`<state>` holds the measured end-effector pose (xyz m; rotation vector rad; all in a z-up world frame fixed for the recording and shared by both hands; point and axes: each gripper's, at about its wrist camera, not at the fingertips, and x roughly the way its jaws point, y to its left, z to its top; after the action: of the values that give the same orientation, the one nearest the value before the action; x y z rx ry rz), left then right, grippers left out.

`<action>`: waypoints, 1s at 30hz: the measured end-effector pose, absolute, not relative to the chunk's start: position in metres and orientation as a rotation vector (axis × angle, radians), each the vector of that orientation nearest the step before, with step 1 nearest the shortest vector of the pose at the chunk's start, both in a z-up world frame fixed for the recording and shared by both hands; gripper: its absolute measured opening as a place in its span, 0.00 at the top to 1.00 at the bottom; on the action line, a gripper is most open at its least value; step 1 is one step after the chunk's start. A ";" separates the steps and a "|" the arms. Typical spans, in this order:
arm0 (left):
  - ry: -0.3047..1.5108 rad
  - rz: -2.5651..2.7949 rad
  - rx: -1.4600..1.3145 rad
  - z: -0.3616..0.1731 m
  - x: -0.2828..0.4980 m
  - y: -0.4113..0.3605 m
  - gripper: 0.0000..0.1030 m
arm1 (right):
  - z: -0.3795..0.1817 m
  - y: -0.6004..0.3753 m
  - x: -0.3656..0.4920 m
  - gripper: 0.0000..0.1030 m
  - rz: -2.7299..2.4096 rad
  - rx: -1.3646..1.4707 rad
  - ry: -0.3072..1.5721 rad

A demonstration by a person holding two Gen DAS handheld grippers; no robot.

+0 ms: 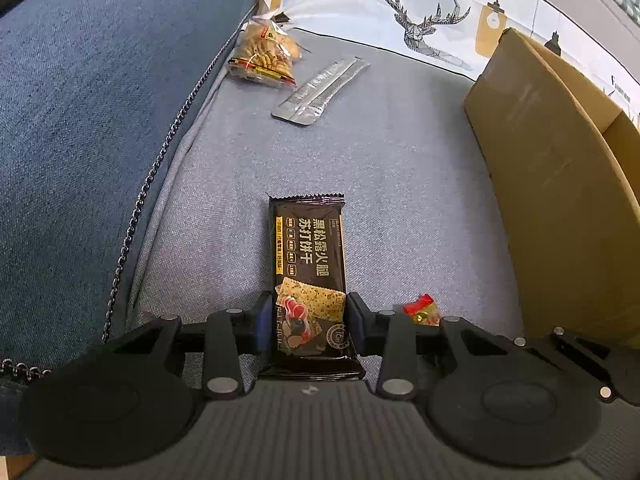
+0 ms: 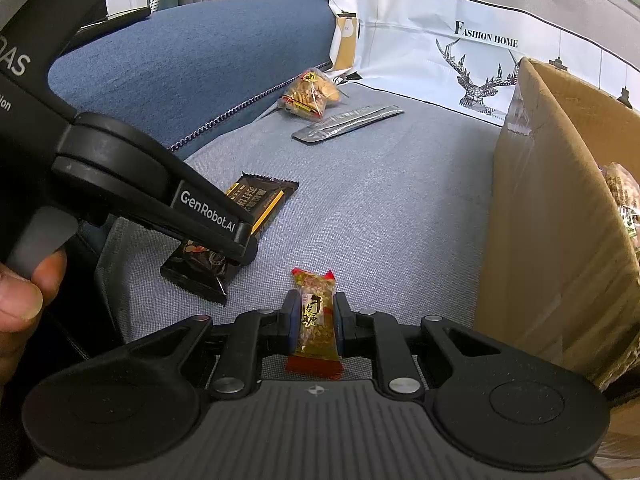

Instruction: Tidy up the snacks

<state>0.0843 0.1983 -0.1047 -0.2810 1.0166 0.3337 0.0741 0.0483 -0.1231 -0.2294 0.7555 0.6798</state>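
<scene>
Grey cushion (image 1: pixel 400 184): left gripper (image 1: pixel 310 322) clamps cracker packet (image 1: pixel 308 256), right gripper (image 2: pixel 316 326) clamps candy (image 2: pixel 316 316) beside box (image 2: pixel 560 200)

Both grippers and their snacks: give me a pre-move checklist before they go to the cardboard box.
1. Left gripper closed on the black cracker packet: ok.
2. Right gripper closed on the small gold-and-red candy: ok.
3. Packet lifted off the grey sofa cushion: cannot tell.
4. Brown cardboard box open at the top, a snack already inside: ok.
5. Clear bag of biscuits and silver sachet out of the path: ok.
</scene>
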 end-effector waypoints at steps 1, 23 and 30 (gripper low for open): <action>1.017 0.334 -0.281 -0.105 0.084 0.198 0.59 | -0.123 0.048 0.074 0.83 0.680 -0.230 0.756; 0.848 0.247 -0.311 -0.079 0.059 0.191 0.62 | -0.096 0.039 0.062 0.84 0.628 -0.187 0.625; 0.867 0.234 -0.293 -0.078 0.057 0.187 0.72 | -0.082 0.028 0.048 0.84 0.659 -0.192 0.553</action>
<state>0.0570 0.1873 -0.0780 -0.2932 0.8672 0.2345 0.0482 0.0283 -0.0815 -0.1921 0.5531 0.6591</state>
